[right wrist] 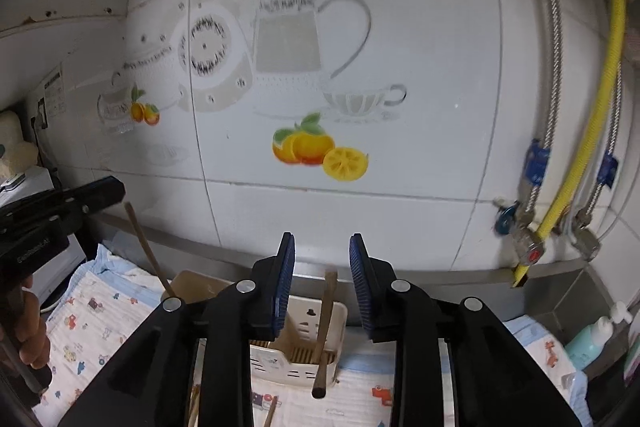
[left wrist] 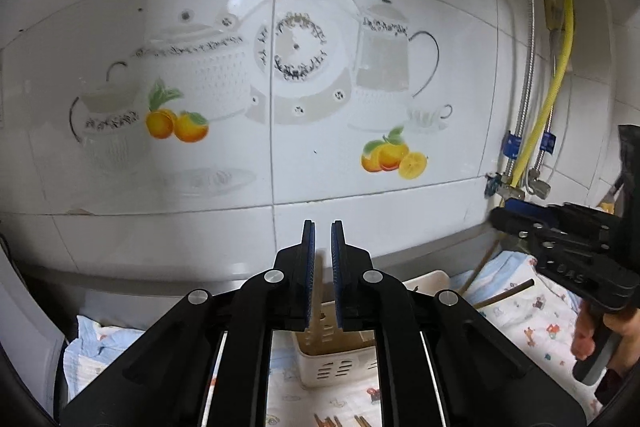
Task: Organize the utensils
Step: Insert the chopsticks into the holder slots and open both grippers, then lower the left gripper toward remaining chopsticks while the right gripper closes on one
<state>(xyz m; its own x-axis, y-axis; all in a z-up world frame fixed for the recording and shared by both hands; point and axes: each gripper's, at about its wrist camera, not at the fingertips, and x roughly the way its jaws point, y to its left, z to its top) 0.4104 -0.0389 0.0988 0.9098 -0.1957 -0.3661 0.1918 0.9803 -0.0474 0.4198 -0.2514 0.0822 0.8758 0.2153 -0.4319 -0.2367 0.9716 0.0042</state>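
The right claw (right wrist: 322,247) stands parted, empty, above a wooden stick (right wrist: 325,327) in the holder (right wrist: 298,319). The left claw (left wrist: 323,233) is nearly closed, holding nothing.

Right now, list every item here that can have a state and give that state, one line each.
left gripper: nearly shut, nothing held.
right gripper: open, nothing pressed by its pads.
utensil holder: upright on the cloth.
wooden stick: between the right gripper's open jaws, leaning against the holder's front, free.
long chopstick: tilted, lower end hidden behind the right gripper.
printed cloth: spread flat on the counter.
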